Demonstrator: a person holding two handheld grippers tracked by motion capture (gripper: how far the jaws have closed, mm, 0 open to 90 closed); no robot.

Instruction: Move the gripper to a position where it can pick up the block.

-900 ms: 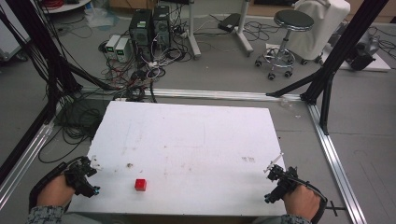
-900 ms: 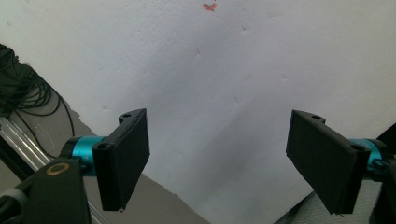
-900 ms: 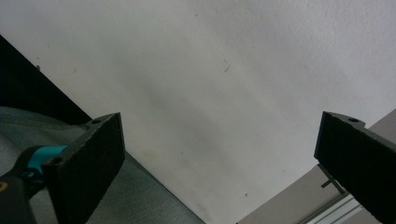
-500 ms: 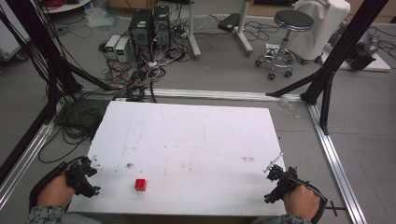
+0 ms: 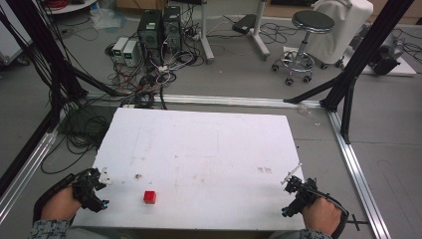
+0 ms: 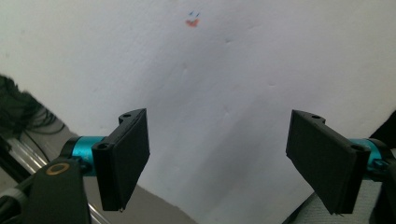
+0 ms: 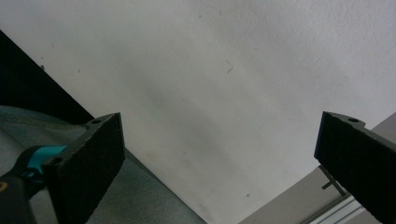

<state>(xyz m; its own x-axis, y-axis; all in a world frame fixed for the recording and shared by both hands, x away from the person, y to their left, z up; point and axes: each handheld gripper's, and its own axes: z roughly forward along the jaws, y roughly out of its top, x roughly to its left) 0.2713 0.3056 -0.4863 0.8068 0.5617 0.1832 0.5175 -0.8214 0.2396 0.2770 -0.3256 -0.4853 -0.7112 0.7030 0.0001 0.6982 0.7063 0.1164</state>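
A small red cube (image 5: 150, 197) sits on the white table (image 5: 199, 149) near its front edge, left of the middle. My left gripper (image 5: 94, 189) rests at the table's front left corner, a short way left of the cube. Its jaws stand wide open over bare white table (image 6: 224, 93) in the left gripper view. My right gripper (image 5: 297, 191) is at the front right corner, far from the cube. Its black jaws are spread wide over the white surface (image 7: 224, 70) in the right gripper view, nothing between them.
A small red and blue mark (image 6: 192, 21) shows on the table ahead of the left gripper. Metal rails (image 5: 356, 169) frame the table. Beyond it stand computer towers (image 5: 159, 25), tangled cables (image 5: 149, 84) and a stool (image 5: 311, 30). Black struts (image 5: 358, 55) rise at the right.
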